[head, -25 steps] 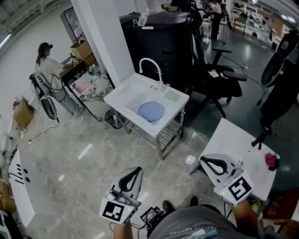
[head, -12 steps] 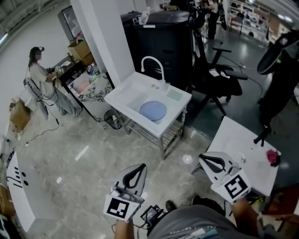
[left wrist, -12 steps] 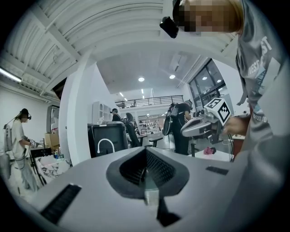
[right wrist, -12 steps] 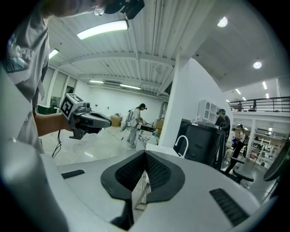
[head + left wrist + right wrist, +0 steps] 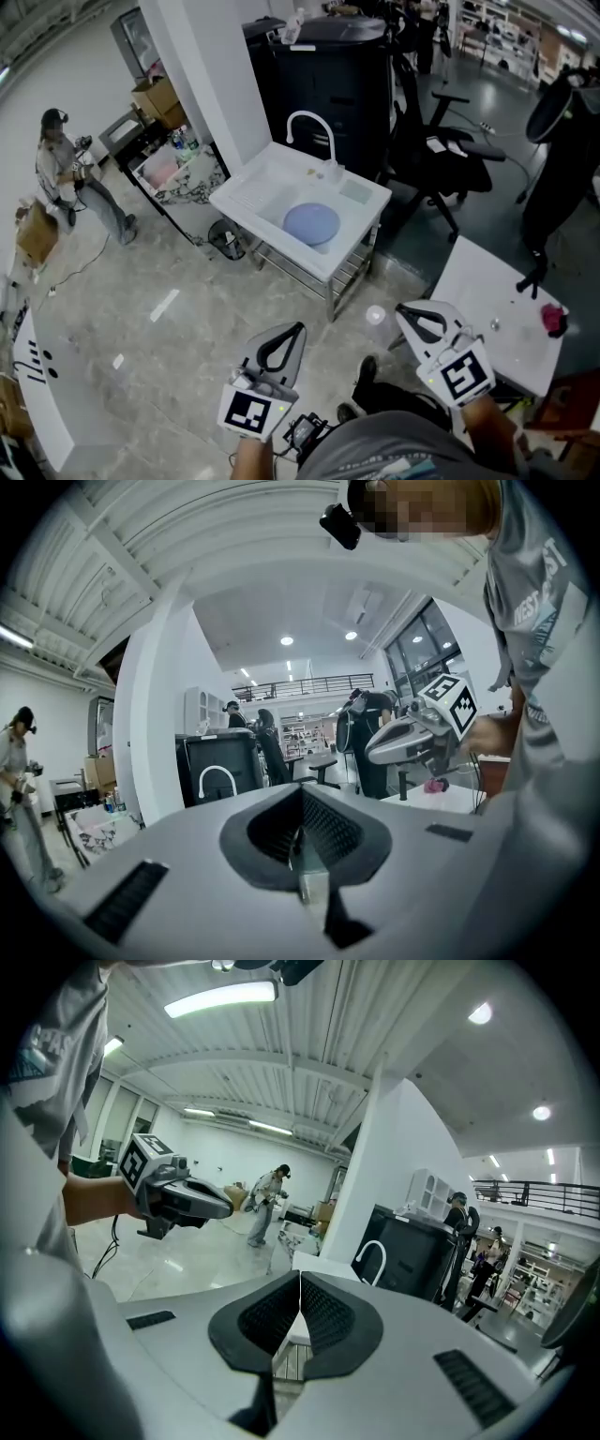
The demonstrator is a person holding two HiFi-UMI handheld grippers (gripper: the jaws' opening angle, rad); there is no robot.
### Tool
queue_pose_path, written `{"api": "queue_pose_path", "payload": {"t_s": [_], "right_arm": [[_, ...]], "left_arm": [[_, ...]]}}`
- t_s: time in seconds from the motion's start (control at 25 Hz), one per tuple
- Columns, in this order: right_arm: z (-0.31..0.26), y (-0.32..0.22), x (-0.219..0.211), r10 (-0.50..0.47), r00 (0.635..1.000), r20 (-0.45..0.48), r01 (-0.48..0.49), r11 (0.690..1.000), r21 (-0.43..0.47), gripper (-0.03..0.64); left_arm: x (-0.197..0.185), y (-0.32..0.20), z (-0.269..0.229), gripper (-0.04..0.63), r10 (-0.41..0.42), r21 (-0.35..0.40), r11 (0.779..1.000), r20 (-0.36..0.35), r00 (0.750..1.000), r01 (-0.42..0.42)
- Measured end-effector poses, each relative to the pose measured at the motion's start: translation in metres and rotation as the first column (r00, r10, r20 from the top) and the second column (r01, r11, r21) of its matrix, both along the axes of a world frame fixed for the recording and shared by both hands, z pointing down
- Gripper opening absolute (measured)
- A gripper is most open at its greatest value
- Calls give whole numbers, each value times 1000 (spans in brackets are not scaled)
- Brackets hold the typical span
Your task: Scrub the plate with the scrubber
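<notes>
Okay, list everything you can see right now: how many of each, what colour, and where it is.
sink: one, white, on a metal stand, middle of the floor ahead
tap: one, white, at the sink's back edge
plate: one, blue, lying in the sink
cabinet: one, black, behind the sink
office chair: one, black, right of the sink
table: one, white, near right
small thing: one, pink, on the table's right side; too small to identify
person: one, light top, standing far left
left tongs: one, grey, shut and empty, low centre
right tongs: one, grey, shut and empty, low right by the table
</notes>
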State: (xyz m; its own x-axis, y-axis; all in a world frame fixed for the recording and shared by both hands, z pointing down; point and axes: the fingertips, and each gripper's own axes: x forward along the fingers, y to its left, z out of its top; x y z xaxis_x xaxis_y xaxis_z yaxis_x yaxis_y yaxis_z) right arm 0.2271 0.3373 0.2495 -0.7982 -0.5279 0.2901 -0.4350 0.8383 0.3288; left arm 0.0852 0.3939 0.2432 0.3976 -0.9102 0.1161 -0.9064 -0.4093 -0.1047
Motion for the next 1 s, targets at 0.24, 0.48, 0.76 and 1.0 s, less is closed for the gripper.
{"api": "queue_pose_path", "payload": {"t_s": [0.24,0.48,0.76,1.0], "right_arm": [[12,-48,-15,-2,1000,24,3,999,-34,31],[24,-115,-33,-11,998,57,15,998,-66,31],[27,-189,-48,-36,996,79,43,995,-90,31],[28,-230,-67,-79,993,83,87,991,-99,31]], "left_arm": [[-10,-46,9,3,7,-34,999,20,1000,-6],[-25,-112,19,3,-8,-73,997,38,999,11],[-40,-185,16,3,-37,-63,997,54,998,41],[-61,-221,11,3,-84,-61,994,68,994,89]]}}
